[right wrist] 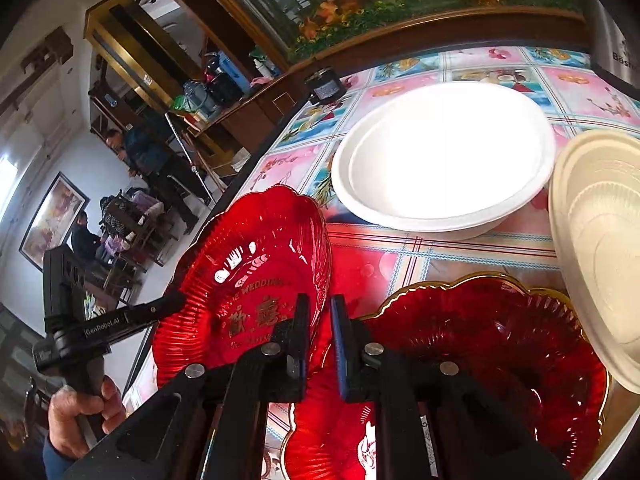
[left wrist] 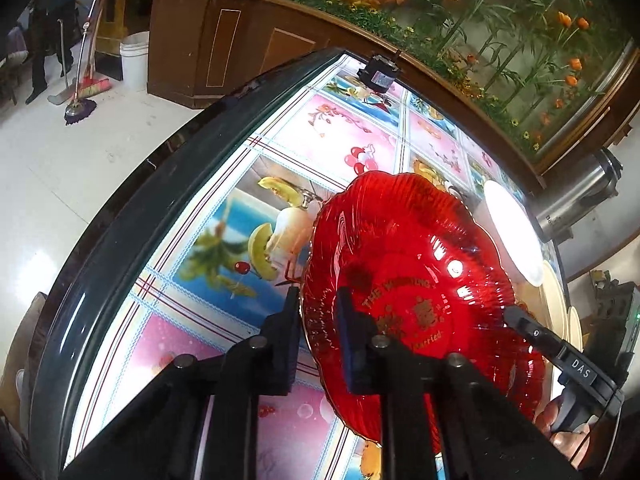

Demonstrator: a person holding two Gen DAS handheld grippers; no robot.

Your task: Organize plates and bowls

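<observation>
Upper left: white plastic bucket [left wrist: 134,60], broom with pink bristles [left wrist: 94,87], brown wooden cabinet [left wrist: 208,40]. Top right: flower mural [left wrist: 500,20]. Centre: small black box [left wrist: 379,74] on fruit-print tablecloth [left wrist: 224,248].

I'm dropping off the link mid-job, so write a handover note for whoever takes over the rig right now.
Left gripper: shut on the near rim of the red plate.
Right gripper: shut, apparently on the same plate's opposite rim.
Things: the red plate is tilted, held between both grippers. Second red plate lies flat beside it. White bowl stands behind; cream bowl is on the right.
Done: plate gripped.
Left: nothing is stacked yet. Probably set this plate on the second one, then sort the bowls.
</observation>
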